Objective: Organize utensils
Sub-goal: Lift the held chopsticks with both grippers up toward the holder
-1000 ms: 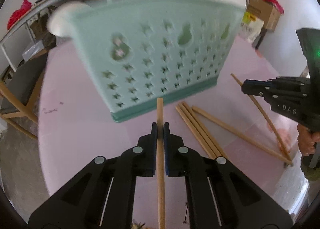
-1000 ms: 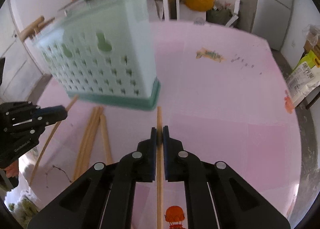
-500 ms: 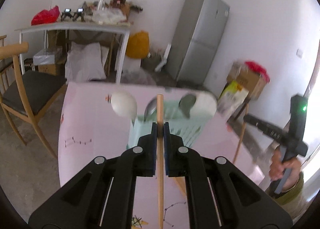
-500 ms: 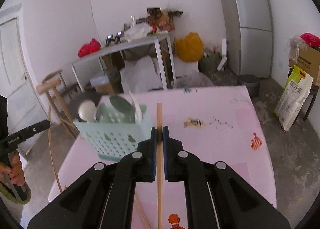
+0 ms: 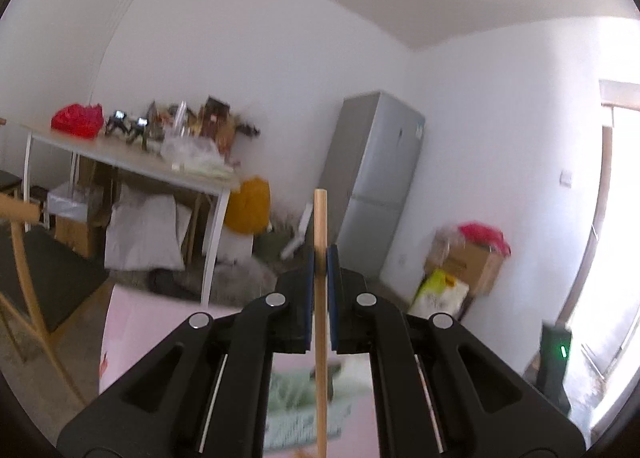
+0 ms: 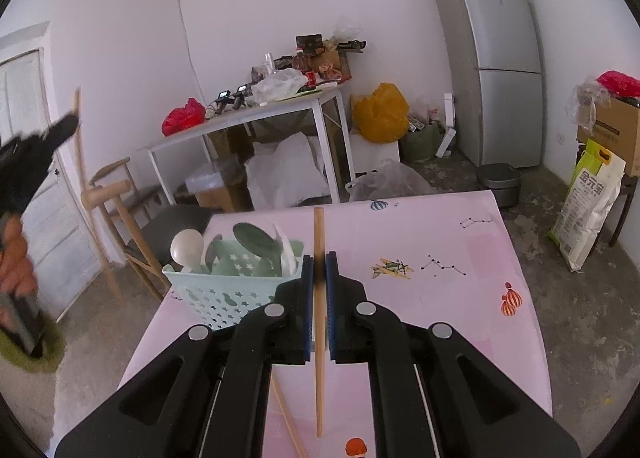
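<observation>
Holding one chopstick upright in my right gripper, clamped; my left gripper clamps another chopstick. Basket of spoons sits ahead-left of the right one, at the pink table's left edge. Fridge stands behind.

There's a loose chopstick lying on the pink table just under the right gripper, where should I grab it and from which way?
Probably grip the loose chopstick on its bare shaft, coming straight down from above with the jaws across its width. It lies flat and slanted on the pink table, thin and straight, so the sides are the only faces to pinch. The right gripper is already shut on another chopstick, so that must be dropped off first.
</observation>
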### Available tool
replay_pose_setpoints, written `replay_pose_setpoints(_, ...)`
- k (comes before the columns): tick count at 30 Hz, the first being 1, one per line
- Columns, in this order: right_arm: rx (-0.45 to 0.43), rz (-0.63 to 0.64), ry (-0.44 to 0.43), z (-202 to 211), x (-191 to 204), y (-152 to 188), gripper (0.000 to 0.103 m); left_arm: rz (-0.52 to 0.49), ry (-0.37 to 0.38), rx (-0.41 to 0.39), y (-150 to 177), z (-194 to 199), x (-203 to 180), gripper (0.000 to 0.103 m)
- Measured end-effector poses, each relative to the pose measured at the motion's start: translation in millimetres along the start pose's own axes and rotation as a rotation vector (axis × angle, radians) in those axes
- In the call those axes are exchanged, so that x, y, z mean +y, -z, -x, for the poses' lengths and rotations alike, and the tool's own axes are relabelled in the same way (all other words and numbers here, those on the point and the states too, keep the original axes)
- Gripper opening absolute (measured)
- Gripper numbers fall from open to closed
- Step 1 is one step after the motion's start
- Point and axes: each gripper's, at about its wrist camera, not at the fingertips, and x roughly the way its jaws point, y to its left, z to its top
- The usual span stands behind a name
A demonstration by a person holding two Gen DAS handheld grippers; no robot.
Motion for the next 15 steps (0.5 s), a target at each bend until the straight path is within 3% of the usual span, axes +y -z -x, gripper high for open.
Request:
replay_pose_setpoints(10, 0.018, -0.009, -0.008, -4, -3, 0, 0.006, 0.054, -0.042, -0.051, 14, -77, 8, 0.005)
replay_pose_setpoints(15, 0.020, -0.011, -0.014, -6, -4, -1, 0.006, 0.023, -0.092, 0.015, 46, -102, 12, 0.005)
